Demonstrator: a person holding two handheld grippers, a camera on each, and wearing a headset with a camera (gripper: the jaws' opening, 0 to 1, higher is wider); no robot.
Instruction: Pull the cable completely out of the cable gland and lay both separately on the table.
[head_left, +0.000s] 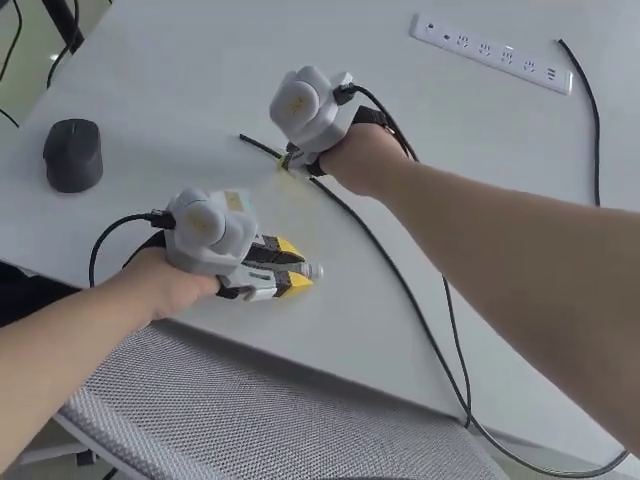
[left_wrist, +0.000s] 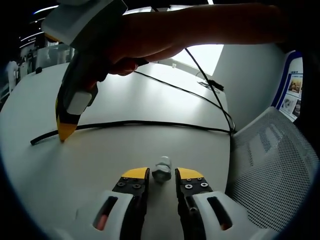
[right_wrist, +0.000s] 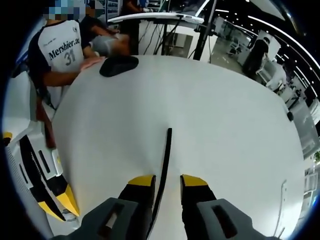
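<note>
The cable (right_wrist: 165, 155) lies free on the bench (head_left: 200, 80), right hand-held gripper (right_wrist: 167, 179) slack astride it; left hand-held gripper (left_wrist: 162, 172) brackets the cable gland (left_wrist: 161, 167), grip unclear, release likely pending.

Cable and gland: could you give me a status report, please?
Left gripper open, gland between its tips. Right gripper open astride cable. Cable out of gland. Mouse lies well apart.
</note>
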